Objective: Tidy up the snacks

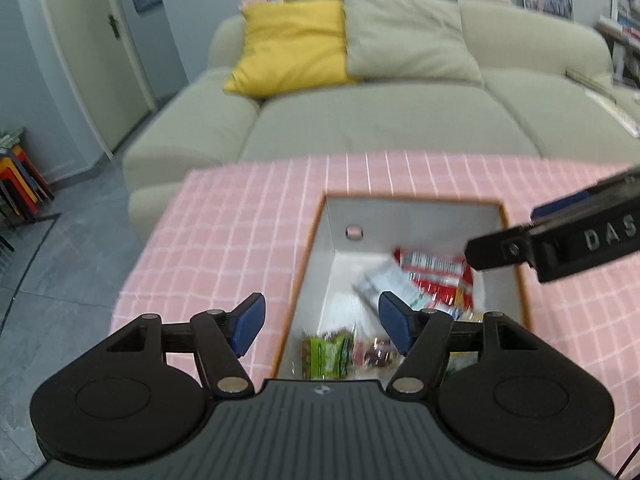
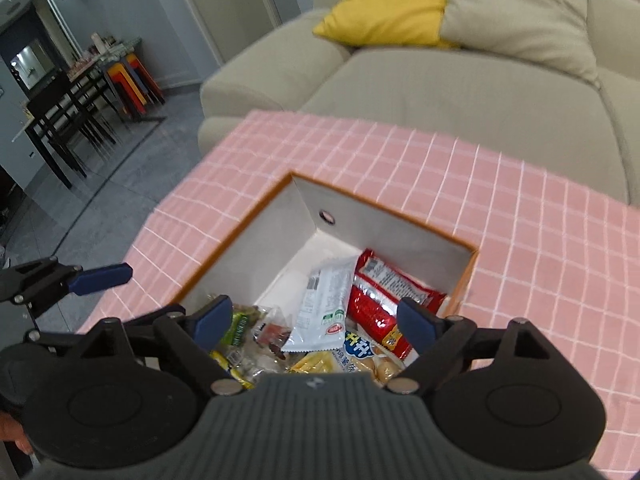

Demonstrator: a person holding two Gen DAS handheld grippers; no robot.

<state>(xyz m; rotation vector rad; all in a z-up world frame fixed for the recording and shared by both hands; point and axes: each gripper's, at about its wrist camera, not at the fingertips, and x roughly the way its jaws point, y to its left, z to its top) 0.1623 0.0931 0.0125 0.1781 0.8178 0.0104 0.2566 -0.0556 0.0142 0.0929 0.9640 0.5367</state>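
An open box with an orange rim [image 1: 308, 248] [image 2: 236, 236] and white inside stands on a pink checked tablecloth. Several snack packs lie in it: a red packet [image 1: 436, 276] [image 2: 384, 296], a white packet [image 1: 384, 284] [image 2: 328, 300], a green pack [image 1: 328, 352] [image 2: 240, 326] and a yellow one [image 2: 316, 362]. My left gripper [image 1: 322, 320] hangs open over the box's near left edge, nothing between its pads. My right gripper [image 2: 316, 320] is open above the snacks, holding nothing. One of the right gripper's fingers [image 1: 496, 250] reaches in over the box's right side.
The tablecloth [image 2: 540, 248] covers the table around the box. A beige sofa [image 1: 360, 120] with a yellow cushion [image 1: 292, 48] sits just beyond it. Stacked stools [image 1: 20, 184] and dark dining chairs [image 2: 68, 120] stand on the grey floor to the left.
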